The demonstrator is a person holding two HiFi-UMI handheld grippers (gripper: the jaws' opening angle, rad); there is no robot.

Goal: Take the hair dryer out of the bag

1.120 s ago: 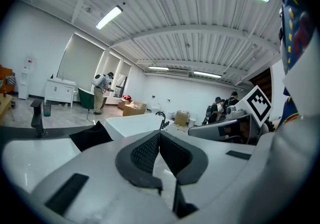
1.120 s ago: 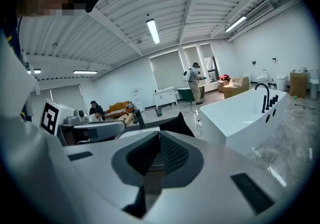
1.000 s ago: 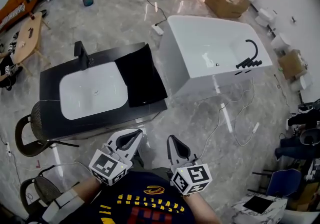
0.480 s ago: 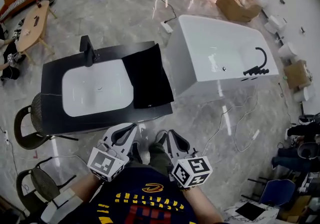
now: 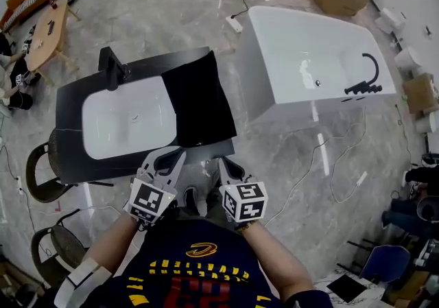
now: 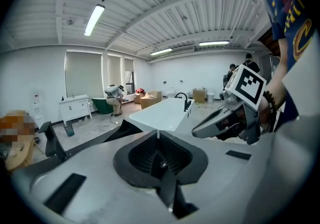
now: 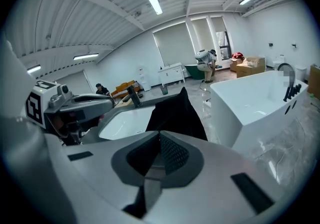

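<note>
A person stands at the near edge of a black bench (image 5: pixel 68 114) with a gripper in each hand. The task is to lift a hair dryer out of the black bag (image 5: pixel 195 97), which lies flat on the right part of the bench, just beside the white sink basin (image 5: pixel 127 118). The left gripper (image 5: pixel 167 156) and the right gripper (image 5: pixel 225 162) each have their jaws pressed together with nothing between them. They are held side by side close to the body, short of the bag. The hair dryer is not visible and is presumably inside the bag, whose opening cannot be made out from here.

The limp dark cloth looks like the main hazard. A jaw that pinches fabric along with the dryer could drag the whole bag towards the basin or off the bench edge. If one gripper does not pin the bag down, the dryer may stay caught inside, perhaps by a cord, and slip from a shallow hold onto the stone floor
</note>
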